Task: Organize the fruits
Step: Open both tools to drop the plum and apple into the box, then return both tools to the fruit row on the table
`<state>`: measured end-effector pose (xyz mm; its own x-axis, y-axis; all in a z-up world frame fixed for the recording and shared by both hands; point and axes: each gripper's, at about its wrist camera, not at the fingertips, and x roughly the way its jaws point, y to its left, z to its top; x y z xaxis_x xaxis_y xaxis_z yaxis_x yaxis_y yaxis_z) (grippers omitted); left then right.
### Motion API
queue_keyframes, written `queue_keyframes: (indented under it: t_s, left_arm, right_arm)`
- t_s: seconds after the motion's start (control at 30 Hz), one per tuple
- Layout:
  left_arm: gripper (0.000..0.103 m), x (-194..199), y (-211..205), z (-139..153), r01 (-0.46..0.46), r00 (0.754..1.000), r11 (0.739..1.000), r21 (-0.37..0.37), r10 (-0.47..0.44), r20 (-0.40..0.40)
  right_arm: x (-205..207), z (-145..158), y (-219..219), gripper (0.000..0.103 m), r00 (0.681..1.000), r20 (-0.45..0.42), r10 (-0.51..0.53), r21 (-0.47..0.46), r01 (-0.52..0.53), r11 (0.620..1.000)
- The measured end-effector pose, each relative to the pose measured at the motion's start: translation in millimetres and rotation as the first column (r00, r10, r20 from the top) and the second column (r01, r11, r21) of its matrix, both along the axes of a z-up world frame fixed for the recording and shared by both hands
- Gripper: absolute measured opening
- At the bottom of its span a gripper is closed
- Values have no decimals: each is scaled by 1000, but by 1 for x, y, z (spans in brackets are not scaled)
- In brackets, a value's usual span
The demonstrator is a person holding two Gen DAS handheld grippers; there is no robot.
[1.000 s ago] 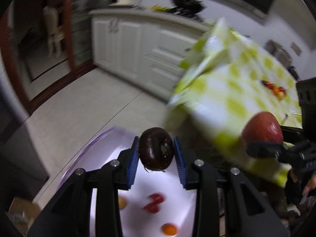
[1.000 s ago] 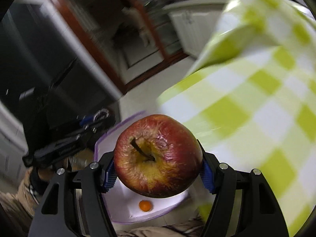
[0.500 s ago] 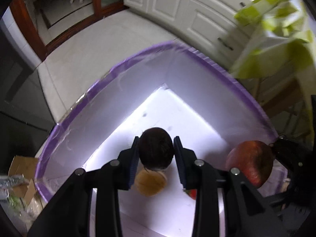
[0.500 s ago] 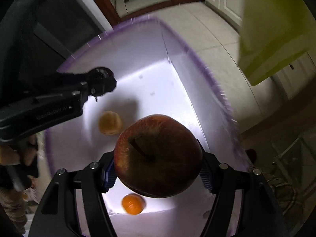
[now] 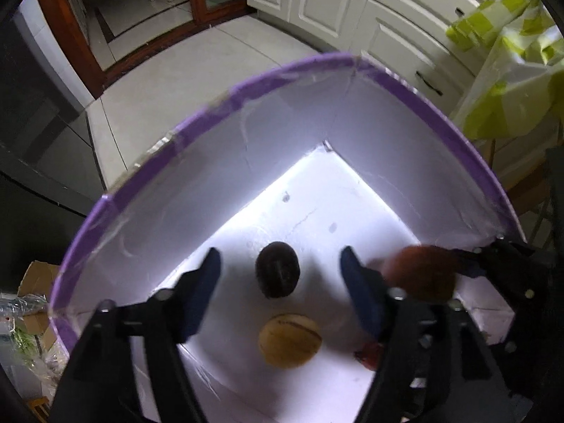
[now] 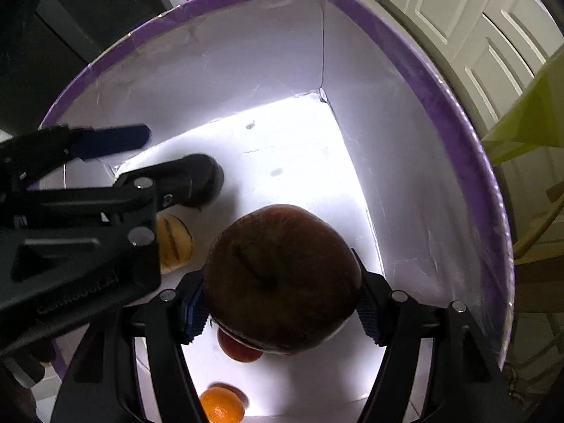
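A white box with a purple rim (image 5: 225,98) (image 6: 458,112) fills both views. My left gripper (image 5: 280,268) is open inside it, and a dark purple fruit (image 5: 277,274) lies on the box floor between its spread fingers. A tan round fruit (image 5: 289,340) (image 6: 174,243) lies just behind it. My right gripper (image 6: 280,303) is shut on a large red apple (image 6: 282,276) (image 5: 421,271), held low inside the box at the right. The left gripper's black body (image 6: 77,232) crosses the right wrist view at the left.
An orange (image 6: 222,405) and a red fruit (image 6: 239,350) lie on the box floor under the apple. White cabinets (image 5: 370,10) and a green checked tablecloth (image 5: 511,70) stand beyond the box. Cardboard and bags (image 5: 24,317) lie on the tiled floor at the left.
Both grippers came down from beside the table into the box. My left gripper opened and the dark fruit now lies on the floor. The apple sank lower, still gripped.
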<state>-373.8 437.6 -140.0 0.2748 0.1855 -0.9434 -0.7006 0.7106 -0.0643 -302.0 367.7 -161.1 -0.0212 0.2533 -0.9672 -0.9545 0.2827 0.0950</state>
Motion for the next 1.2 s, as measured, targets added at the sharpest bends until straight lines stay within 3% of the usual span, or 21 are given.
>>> queue_keyframes:
  t_s: [0.07, 0.1, 0.17, 0.2, 0.27, 0.37, 0.5, 0.6, 0.67, 0.77, 0.87, 0.9, 0.97, 1.03, 1.1, 1.2]
  left_arm:
    - [79, -5, 1, 7, -19, 999, 1000, 20, 18, 30]
    - [79, -9, 1, 12, -30, 998, 999, 26, 29, 49]
    - [80, -14, 1, 19, -45, 996, 998, 35, 42, 73]
    - [80, -19, 1, 25, -54, 994, 998, 42, 50, 94]
    - [80, -26, 3, 38, -70, 989, 996, 55, 63, 132]
    - [82, -37, 7, 63, -100, 974, 992, 81, 81, 212]
    - [83, -37, 6, 96, -107, 953, 989, 106, 71, 293]
    - [84, -26, -9, 132, -91, 928, 987, 132, 35, 371]
    - [89, -11, -25, 155, -59, 912, 985, 162, -13, 410]
    - [98, 22, -63, 194, 37, 874, 975, 220, -138, 467]
    - [102, 70, -115, 222, 185, 819, 944, 274, -302, 488]
    - [102, 90, -136, 229, 255, 793, 924, 285, -368, 485]
    - [102, 128, -167, 234, 362, 756, 892, 272, -452, 474]
    - [102, 169, -198, 240, 457, 713, 863, 215, -500, 492]
    - [102, 206, -228, 247, 516, 670, 834, 196, -536, 514]
    - [102, 261, -284, 247, 584, 631, 775, 240, -620, 467]
  right_arm:
    - [4, 7, -5, 74, 1000, -20, 2, 17, -2, 1000]
    - [4, 17, -10, 75, 1000, -10, 9, 31, -9, 999]
    - [5, 42, -18, 87, 999, 50, 11, 82, -15, 997]
    - [7, 54, -26, 87, 999, 51, 9, 111, -14, 994]
    - [16, 84, -48, 87, 1000, -7, 3, 186, -2, 983]
    - [44, 140, -87, 87, 993, -118, -13, 351, 54, 935]
    - [83, 226, -160, 88, 989, -127, -75, 569, 135, 811]
    - [106, 276, -237, 88, 980, -119, -158, 686, 196, 700]
    - [119, 294, -282, 88, 965, -69, -252, 728, 221, 649]
    - [140, 311, -354, 88, 885, 20, -466, 735, 303, 607]
    - [176, 302, -425, 88, 756, 6, -655, 721, 450, 527]
    - [186, 296, -448, 88, 696, -3, -718, 708, 509, 490]
    - [202, 278, -490, 88, 585, -46, -810, 682, 611, 402]
    - [213, 262, -527, 88, 513, -84, -854, 657, 673, 340]
    - [215, 244, -553, 88, 462, -91, -882, 638, 708, 305]
    - [218, 220, -574, 88, 414, -60, -908, 623, 727, 290]
